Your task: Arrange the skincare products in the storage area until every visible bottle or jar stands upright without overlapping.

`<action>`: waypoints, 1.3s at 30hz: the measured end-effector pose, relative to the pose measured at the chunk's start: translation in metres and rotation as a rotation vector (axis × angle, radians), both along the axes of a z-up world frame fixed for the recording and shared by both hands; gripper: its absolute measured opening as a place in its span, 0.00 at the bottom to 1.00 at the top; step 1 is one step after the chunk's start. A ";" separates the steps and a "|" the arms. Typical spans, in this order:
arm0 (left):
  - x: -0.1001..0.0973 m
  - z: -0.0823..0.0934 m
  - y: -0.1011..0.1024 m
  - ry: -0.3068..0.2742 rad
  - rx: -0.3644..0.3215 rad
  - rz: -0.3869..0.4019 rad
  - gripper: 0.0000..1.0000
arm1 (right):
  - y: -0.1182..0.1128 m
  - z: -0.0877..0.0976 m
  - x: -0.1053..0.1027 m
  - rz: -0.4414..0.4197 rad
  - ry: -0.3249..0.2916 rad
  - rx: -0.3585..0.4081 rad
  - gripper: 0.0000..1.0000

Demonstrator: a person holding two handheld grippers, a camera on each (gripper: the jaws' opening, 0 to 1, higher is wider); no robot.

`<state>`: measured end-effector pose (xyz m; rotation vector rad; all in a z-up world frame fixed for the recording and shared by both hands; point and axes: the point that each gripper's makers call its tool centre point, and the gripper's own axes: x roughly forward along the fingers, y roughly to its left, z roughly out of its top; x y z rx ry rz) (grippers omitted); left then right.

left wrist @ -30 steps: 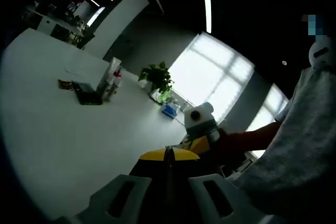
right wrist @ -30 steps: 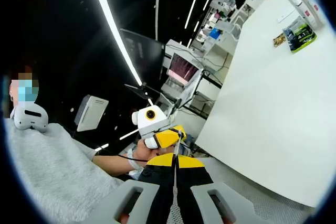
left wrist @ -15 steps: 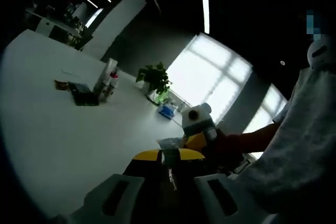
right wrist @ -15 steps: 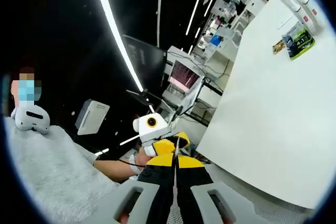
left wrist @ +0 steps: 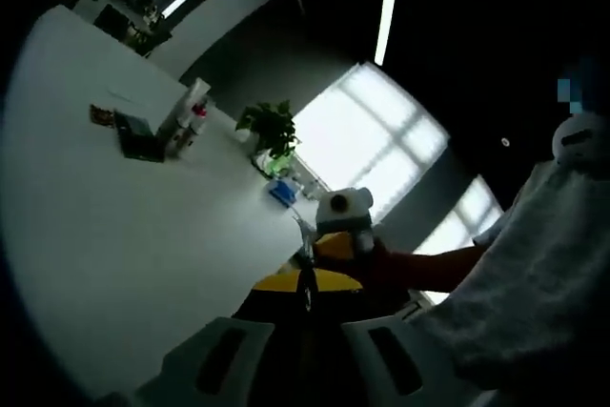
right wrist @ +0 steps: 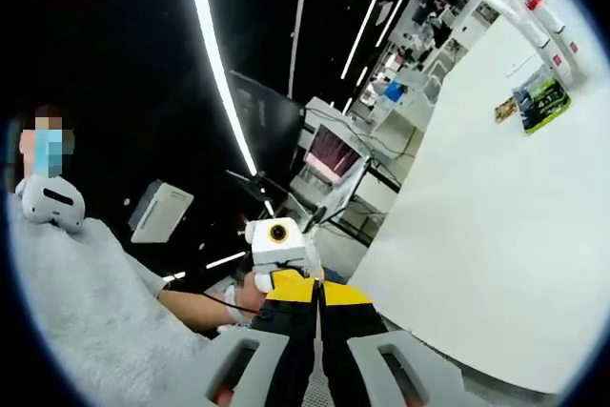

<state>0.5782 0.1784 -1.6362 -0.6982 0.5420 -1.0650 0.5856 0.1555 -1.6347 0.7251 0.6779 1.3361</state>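
Note:
The skincare products stand far off on the white table [left wrist: 143, 235]. In the left gripper view they are a dark pack [left wrist: 136, 136], white tubes [left wrist: 189, 107] and a red-capped bottle [left wrist: 197, 113]. In the right gripper view they are a green pack [right wrist: 540, 99] and white tubes with red caps [right wrist: 538, 7] at the top right. My left gripper [left wrist: 305, 285] is shut with nothing in it, held off the table's near edge. My right gripper [right wrist: 318, 295] is shut too. The two meet almost tip to tip: the right gripper [left wrist: 322, 248] faces the left, and the left gripper [right wrist: 286, 279] faces the right.
A small dark packet [left wrist: 100, 113] lies beside the pack. A potted plant [left wrist: 270, 131] and a blue object [left wrist: 283, 192] sit further along the table. A person in a grey top [right wrist: 86, 312] holds both grippers. Desks and monitors [right wrist: 329, 150] stand beyond the table edge.
Both views have shifted a little with the hands. The grippers stay shut and close together, off the table edge. The products have not moved.

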 end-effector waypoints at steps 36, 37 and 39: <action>0.030 -0.011 0.028 0.155 -0.073 0.192 0.00 | -0.030 -0.088 0.045 -0.178 -0.731 -0.855 0.16; 0.031 -0.012 0.028 0.164 -0.084 0.198 0.00 | -0.033 -0.090 0.047 -0.186 -0.724 -0.866 0.15; 0.031 -0.012 0.027 0.168 -0.088 0.199 0.00 | -0.037 -0.093 0.048 -0.190 -0.717 -0.881 0.15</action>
